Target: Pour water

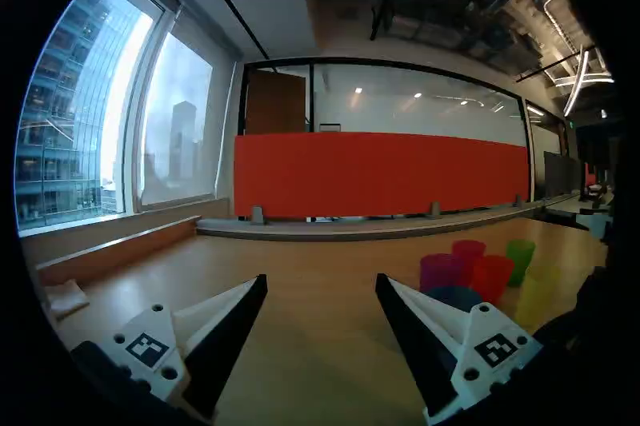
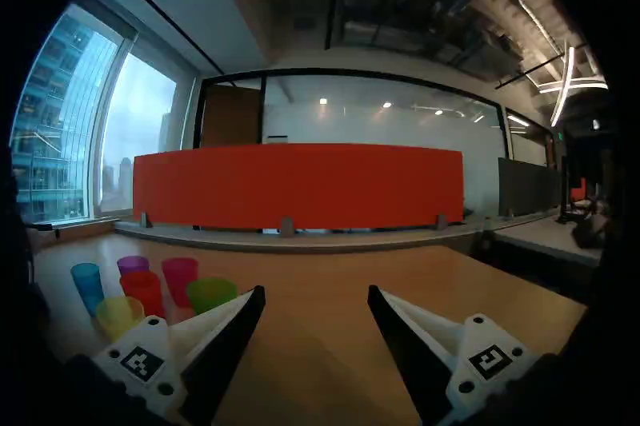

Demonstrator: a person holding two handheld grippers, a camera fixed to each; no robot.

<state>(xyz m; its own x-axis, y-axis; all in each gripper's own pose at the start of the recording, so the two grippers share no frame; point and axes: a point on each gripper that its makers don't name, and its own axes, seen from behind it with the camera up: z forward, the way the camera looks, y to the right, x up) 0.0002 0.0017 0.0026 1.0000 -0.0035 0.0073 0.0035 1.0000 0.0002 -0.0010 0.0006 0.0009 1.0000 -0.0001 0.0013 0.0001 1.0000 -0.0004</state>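
Left gripper view: the left hand-held gripper (image 1: 320, 286) is released. Its two white fingers with black inner faces are spread wide above the wooden tabletop (image 1: 320, 250), with nothing between them. Each finger bears a square black-and-white marker.

Six plastic cups stand upright in a tight cluster on the tabletop at the picture's right. Positions are given from the red cup (image 1: 490, 276):
- The purple cup (image 1: 440, 270) is just beside it on the picture's left.
- The pink cup (image 1: 468, 252) is just behind it.
- The green cup (image 1: 520, 258) is behind it toward the right.
- The yellow cup (image 1: 538, 294) is just beside it on the right, nearer the camera.
- The blue cup (image 1: 454, 296) is in front of it toward the left, its lower part hidden by one gripper finger.

Well behind the red cup, an orange-red partition (image 1: 380, 174) runs along the far edge of the tabletop. A window (image 1: 80, 122) lies far to the red cup's left.

Right gripper view: the right hand-held gripper (image 2: 314, 298) is also released, fingers wide apart over bare tabletop and holding nothing. Here the cluster sits at the picture's left. Positions are again given from the red cup (image 2: 142, 290):
- The blue cup (image 2: 86, 284) stands near it on the left.
- The purple cup (image 2: 133, 264) is just behind it.
- The pink cup (image 2: 179, 276) is behind it toward the right.
- The green cup (image 2: 210, 293) is to its right, its base hidden by one gripper finger.
- The yellow cup (image 2: 118, 314) is just in front of it.

The partition (image 2: 296, 186) stands well behind the red cup.
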